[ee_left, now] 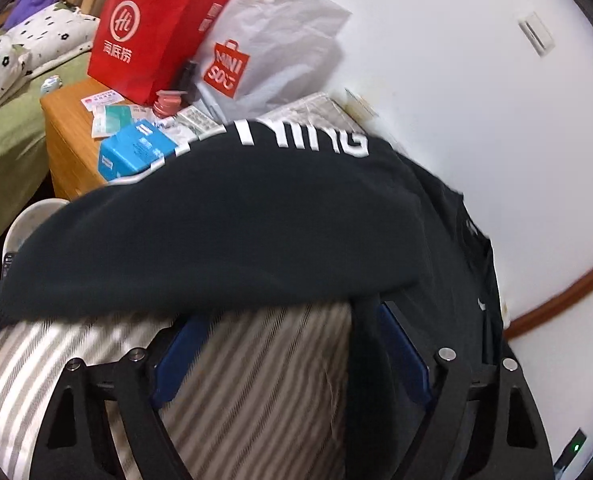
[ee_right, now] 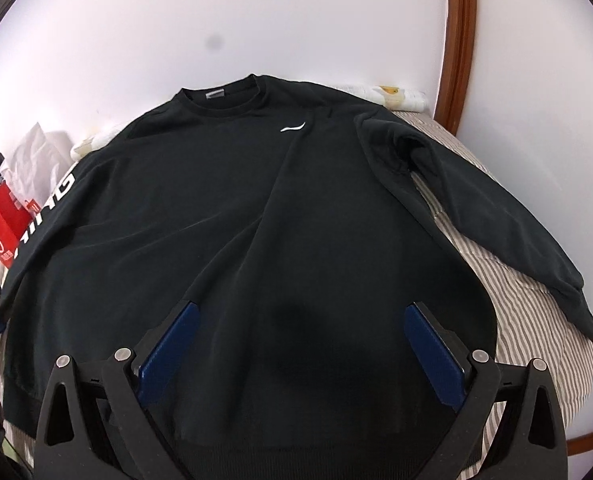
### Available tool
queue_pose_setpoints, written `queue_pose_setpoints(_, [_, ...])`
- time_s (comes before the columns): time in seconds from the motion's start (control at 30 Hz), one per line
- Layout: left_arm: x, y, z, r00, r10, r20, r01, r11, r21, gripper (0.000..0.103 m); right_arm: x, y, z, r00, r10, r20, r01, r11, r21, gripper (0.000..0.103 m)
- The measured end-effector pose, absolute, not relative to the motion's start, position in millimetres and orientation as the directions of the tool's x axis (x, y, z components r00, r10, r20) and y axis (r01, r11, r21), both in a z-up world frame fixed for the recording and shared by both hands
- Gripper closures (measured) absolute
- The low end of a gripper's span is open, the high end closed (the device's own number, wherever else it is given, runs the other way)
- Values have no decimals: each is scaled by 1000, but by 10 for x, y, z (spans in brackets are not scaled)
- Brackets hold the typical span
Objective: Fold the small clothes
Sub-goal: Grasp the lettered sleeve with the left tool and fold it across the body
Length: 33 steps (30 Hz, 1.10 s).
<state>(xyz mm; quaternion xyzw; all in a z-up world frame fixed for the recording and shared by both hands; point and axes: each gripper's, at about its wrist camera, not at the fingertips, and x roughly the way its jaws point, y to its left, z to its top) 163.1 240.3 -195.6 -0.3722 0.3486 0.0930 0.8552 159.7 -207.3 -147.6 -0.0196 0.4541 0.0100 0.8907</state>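
A black sweatshirt (ee_right: 224,208) lies face up on a grey-and-white striped bed cover (ee_right: 536,320), collar toward the wall, with a white swoosh on the chest. Its right sleeve (ee_right: 496,216) stretches out to the right. Its left sleeve (ee_left: 224,232), with white letters, lies across the left wrist view. My right gripper (ee_right: 296,344) is open above the lower body of the sweatshirt. My left gripper (ee_left: 288,348) is open at the sleeve's near edge, over the striped cover (ee_left: 256,380); a dark fold of cloth hangs beside its right finger.
A wooden bedside table (ee_left: 68,144) stands beyond the sleeve with a red paper bag (ee_left: 156,28), a white Miniso bag (ee_left: 272,40), a blue box (ee_left: 132,152) and small items. A green bed (ee_left: 4,148) lies at the left. A white wall is behind.
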Motion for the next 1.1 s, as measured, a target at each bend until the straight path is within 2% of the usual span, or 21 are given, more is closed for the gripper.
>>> queue_pose_setpoints(0.03, [1667,2427,-1962,741,-91,-665,-426,703,-570,22,1633,-2071,-1487,584,-2,-812,-31,999,-25,2])
queue_pose_setpoints(0.13, [1789,2477,-1958,731,-30,-681,-469,703,-535,37,1708,-2085,-1488,583,0,-812,-35,999,-25,2])
queue_pose_setpoints(0.17, [1827,2492,-1958,721,-14,-692,-480,711,-514,46,1706,-2085,-1481,585,-1,-811,-41,999,-30,3])
queue_pose_setpoints(0.2, [1885,2501,-1944,701,23,-713,-500,729,-468,66,1713,-2078,-1470,587,-6,-810,-47,998,-42,3])
queue_pose_setpoints(0.23, [1920,2508,-1926,683,54,-729,-515,742,-428,77,1725,-2074,-1455,589,-14,-808,-54,997,-57,3])
queue_pose_setpoints(0.3, [1981,2501,-1837,672,80,-736,-509,771,-382,91,1733,-2079,-1415,597,-16,-802,-67,995,-70,3])
queue_pose_setpoints(0.53, [2272,2093,-1061,752,126,-646,-374,890,-262,95,1858,-2201,-1271,640,-24,-768,-78,992,-96,3])
queue_pose_setpoints(0.77, [2848,1141,-448,822,33,-568,-165,969,-183,95,2019,-2520,-1089,681,-49,-731,-41,994,-104,3])
queue_pose_setpoints(0.93, [3229,397,-387,823,-24,-567,-38,994,-98,95,2067,-2820,-1101,687,-58,-724,-2,997,-81,3])
queue_pose_setpoints(1.1, [3571,-366,-603,787,-53,-614,63,998,-6,95,2067,-3040,-1274,666,-62,-743,20,998,-66,3])
